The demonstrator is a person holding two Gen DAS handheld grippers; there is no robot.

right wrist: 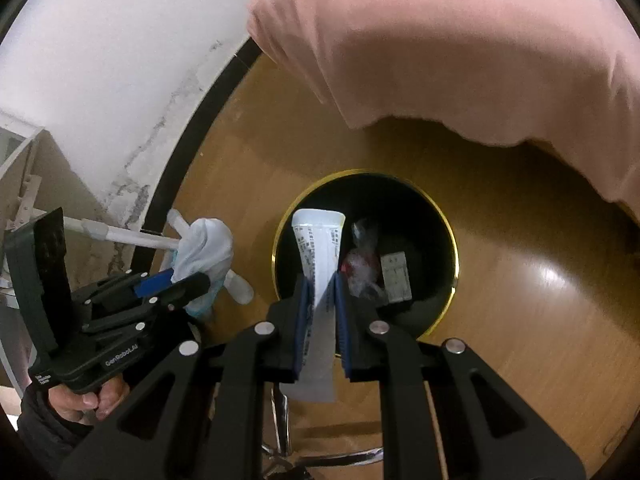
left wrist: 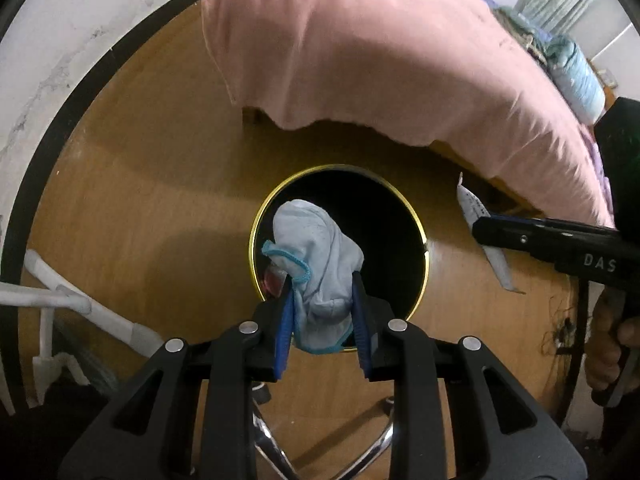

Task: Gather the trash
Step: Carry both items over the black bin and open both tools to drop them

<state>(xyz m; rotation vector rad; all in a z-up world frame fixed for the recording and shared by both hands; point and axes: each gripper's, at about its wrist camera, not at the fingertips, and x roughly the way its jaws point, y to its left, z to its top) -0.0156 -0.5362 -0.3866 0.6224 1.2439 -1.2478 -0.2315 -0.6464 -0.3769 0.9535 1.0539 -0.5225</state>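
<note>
A round black trash bin with a gold rim (left wrist: 416,220) (right wrist: 450,224) stands on the wooden floor below both grippers. My left gripper (left wrist: 322,320) is shut on a crumpled pale-blue cloth with a teal hem (left wrist: 316,256) and hangs over the bin's mouth; the right wrist view shows it (right wrist: 188,280) at the left with the cloth (right wrist: 206,248). My right gripper (right wrist: 322,288) is shut on a flat white printed packet (right wrist: 318,248) above the bin; the left wrist view shows it (left wrist: 480,232) at the right with the packet (left wrist: 472,204). Inside the bin lie a clear wrapper with red (right wrist: 360,268) and a small white label (right wrist: 396,278).
A bed under a pink sheet (left wrist: 360,52) (right wrist: 460,40) overhangs the floor just behind the bin. A white wall with a black skirting (right wrist: 188,148) runs on the left, with white pipes (left wrist: 72,300) low beside it. A chair's chrome base (left wrist: 280,448) lies under the grippers.
</note>
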